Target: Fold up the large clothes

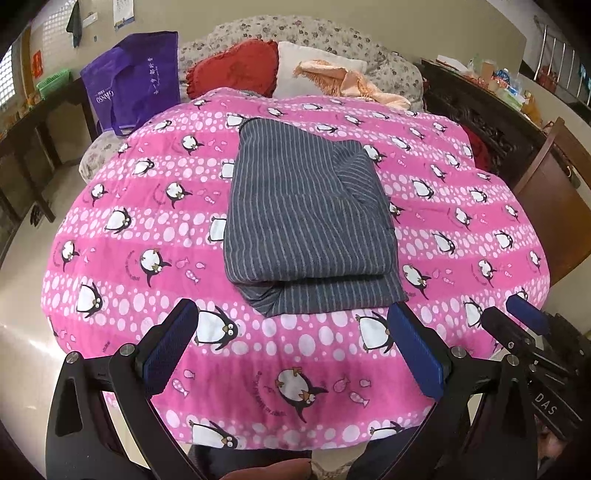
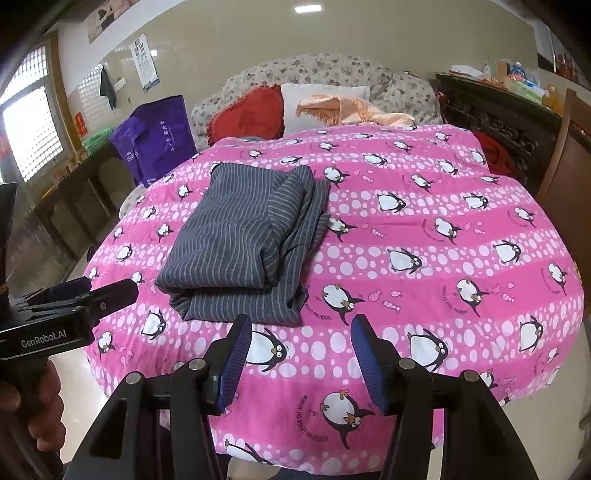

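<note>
At the far left, beyond the pink penguin-print quilt, a purple fabric tote bag stood upright against a floral-patterned sofa. A red cushion, a white cushion and a peach fringed cloth lay on the sofa.

The left hand-held gripper hovered over the near edge of the quilt. Its jaws stood released and wide apart, with nothing between them, and its blue pads were clear of any fabric.

The folded grey striped garment lay flat on the quilt, roughly central in the left wrist view. It sat directly ahead of the left hand-held gripper, just beyond the fingertips. Its long axis ran away from the operator, toward the sofa. The near end showed stacked layers with a rounded fold at the left corner. A looser flap lay along the right side of the garment.

The right hand-held gripper was also released, jaws partly apart and empty. From its view the garment lay ahead and to the left, near but not touching. The left hand-held gripper was therefore judged the nearer and better aligned of the two. The garment appeared largely folded; any further fold would probably start at the near edge.

At the far right stood a dark carved wooden cabinet carrying assorted clutter.
</note>
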Demonstrator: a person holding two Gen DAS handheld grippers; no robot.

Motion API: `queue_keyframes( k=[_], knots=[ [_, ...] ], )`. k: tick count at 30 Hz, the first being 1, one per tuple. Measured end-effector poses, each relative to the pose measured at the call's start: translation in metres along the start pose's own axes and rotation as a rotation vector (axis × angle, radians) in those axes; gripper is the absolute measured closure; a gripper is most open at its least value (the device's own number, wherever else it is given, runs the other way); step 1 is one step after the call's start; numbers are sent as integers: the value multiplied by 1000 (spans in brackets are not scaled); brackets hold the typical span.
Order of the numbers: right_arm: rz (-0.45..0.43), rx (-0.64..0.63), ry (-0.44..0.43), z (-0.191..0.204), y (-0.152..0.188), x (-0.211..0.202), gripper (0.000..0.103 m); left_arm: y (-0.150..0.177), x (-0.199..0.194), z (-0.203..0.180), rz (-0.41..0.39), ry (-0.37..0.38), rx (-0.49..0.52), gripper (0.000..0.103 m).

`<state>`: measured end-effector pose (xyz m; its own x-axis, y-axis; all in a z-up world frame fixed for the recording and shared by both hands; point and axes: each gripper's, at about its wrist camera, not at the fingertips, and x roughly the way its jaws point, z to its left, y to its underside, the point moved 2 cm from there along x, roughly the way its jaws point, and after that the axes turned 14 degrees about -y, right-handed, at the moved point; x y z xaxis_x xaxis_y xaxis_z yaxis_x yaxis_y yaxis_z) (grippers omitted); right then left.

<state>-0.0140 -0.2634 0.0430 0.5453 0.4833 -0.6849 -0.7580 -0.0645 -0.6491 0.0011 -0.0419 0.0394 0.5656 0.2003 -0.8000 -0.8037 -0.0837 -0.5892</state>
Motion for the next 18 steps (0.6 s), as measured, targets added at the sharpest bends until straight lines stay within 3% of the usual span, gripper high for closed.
queue_keyframes(
  k=[18],
  knots=[
    [60,19,8,-10,-1,29,49,6,34,-9,57,36,15,0]
  ],
)
